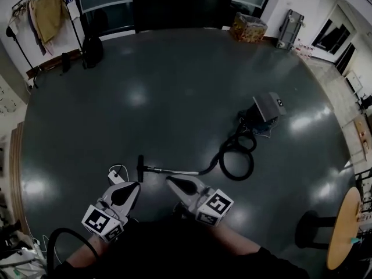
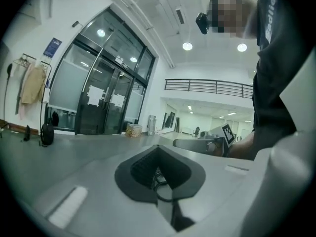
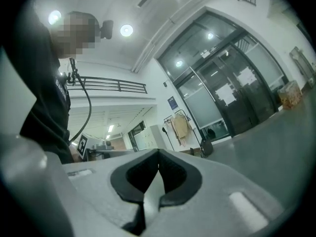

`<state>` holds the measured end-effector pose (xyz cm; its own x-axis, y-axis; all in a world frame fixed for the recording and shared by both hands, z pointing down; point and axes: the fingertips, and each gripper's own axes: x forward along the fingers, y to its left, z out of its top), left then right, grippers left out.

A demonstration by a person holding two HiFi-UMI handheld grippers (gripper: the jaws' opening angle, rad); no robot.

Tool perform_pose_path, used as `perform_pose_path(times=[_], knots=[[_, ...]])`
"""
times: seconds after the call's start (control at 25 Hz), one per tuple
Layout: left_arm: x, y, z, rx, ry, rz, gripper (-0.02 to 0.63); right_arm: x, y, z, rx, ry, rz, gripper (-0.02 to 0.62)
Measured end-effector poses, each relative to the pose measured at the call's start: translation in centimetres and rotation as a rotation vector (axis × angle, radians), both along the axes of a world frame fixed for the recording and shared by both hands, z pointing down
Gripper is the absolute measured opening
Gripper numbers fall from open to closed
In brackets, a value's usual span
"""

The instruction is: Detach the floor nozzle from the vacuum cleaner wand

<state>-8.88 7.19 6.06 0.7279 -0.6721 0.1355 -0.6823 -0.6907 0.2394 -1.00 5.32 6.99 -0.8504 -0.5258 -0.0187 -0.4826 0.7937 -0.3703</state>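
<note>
In the head view the vacuum lies on the dark floor. Its grey canister (image 1: 268,106) is at the right, and the black hose (image 1: 237,156) loops from it to the thin wand (image 1: 174,171). The black floor nozzle (image 1: 140,168) sits on the wand's left end. My left gripper (image 1: 135,185) is shut and empty, just below the nozzle. Just below the wand's middle is my right gripper (image 1: 170,181), also shut and empty. Neither touches the vacuum. The left gripper (image 2: 158,149) and right gripper (image 3: 158,154) each show jaws pressed together, pointing about level across the room.
A white plug block (image 1: 116,174) with a cable lies left of the nozzle. A coat rack (image 1: 43,10) and black bag (image 1: 93,45) stand at the back left. A basket (image 1: 249,28) and suitcase (image 1: 289,29) are at the back right. A round wooden table (image 1: 343,228) is at the near right.
</note>
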Motion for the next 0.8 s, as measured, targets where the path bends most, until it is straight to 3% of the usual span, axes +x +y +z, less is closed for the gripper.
perform_pose_path(times=[0.36, 0.48, 0.8], knots=[[1.1, -4.5, 0.2, 0.038, -0.103, -0.093, 0.002, 2.6, -4.0, 2.9, -0.034, 0.044, -0.076, 0.0], [0.9, -5.3, 1.0, 0.052, -0.146, -0.064, 0.002, 2.3, -4.6, 3.8, -0.04, 0.067, -0.076, 0.0], [-0.8, -9.2, 4.8, 0.046, -0.155, 0.025, 0.002, -0.5, -7.7, 6.7, -0.058, 0.133, -0.017, 0.0]])
